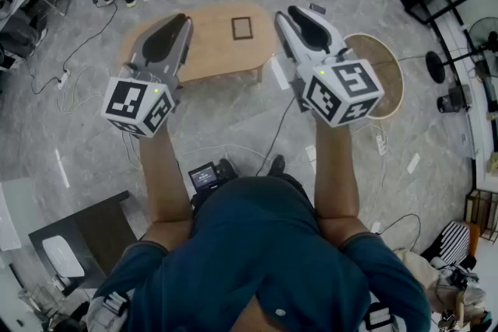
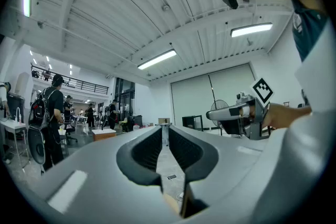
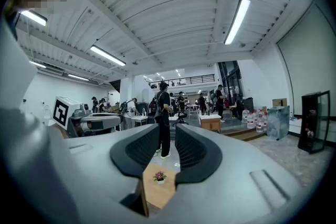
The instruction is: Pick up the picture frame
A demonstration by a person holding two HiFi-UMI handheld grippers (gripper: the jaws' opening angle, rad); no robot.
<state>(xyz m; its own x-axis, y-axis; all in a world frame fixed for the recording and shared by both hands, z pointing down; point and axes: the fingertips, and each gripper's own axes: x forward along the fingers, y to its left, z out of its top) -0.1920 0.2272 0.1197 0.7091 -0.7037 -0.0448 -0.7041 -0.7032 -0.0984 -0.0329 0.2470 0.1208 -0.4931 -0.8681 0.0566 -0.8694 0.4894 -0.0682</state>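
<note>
We held both claws raised side by side over the grey floor (image 1: 233, 117), well above and apart from the low wooden surface (image 1: 204, 52) ahead of us. The picture frame (image 1: 242, 28) lay flat on that surface, towards its far right part, untouched and clear of both claws. In the head view it showed in the gap between their two tips.

The left claw (image 1: 184, 18) was pressed almost together. Its own view showed only a thin sliver of background between the dark pads (image 2: 144, 152), and nothing sat in that gap. The right claw (image 1: 283, 14) stood slightly spread and pinched nothing. A narrow parallel gap showed between its pads (image 3: 191, 152), and through it we saw a person (image 3: 164, 123) standing far off in the hall.

Below that gap a piece of the wooden surface appeared, with a small pink-flowered item (image 3: 159, 177) on it. We could not tell what that item was.

A round pale table (image 1: 393, 89) stood to the right of the wooden surface, just beyond the right claw's marker cube (image 1: 345, 92).
</note>
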